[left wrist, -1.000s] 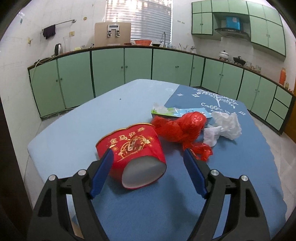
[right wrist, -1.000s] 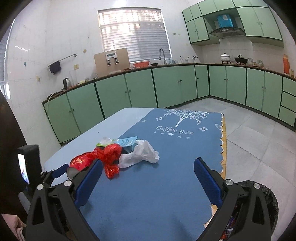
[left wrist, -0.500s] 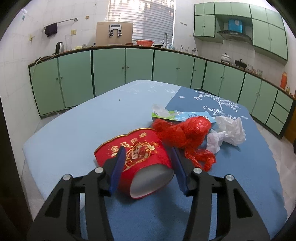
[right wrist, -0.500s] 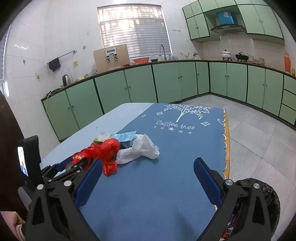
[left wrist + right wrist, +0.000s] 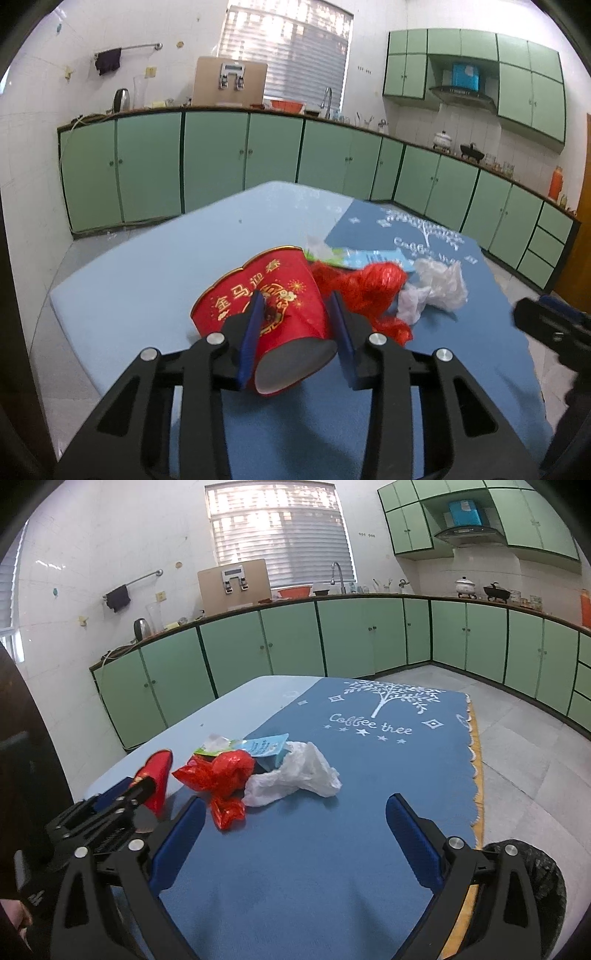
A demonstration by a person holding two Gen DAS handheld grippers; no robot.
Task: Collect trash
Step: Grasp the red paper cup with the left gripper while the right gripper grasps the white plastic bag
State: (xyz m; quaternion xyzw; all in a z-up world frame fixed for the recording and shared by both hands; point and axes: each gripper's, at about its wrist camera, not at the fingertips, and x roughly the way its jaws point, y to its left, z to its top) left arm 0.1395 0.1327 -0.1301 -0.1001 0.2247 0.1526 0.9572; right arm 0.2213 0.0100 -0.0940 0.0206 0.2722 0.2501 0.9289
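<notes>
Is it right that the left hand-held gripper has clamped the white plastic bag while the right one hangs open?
Not the bag. The left wrist view shows the left hand-held gripper clamped on the red paper cup; the right hand-held gripper does hang open.

- One red paper cup (image 5: 273, 295), lower middle of the left wrist frame.
- One crumpled red plastic bag (image 5: 218, 771), centre left.
- One crumpled white plastic bag (image 5: 299, 771), centre.
- One blue-green wrapper (image 5: 258, 746), just above them.
- Two grippers (image 5: 295, 332) (image 5: 291, 845), bottom of their own frames.
</notes>
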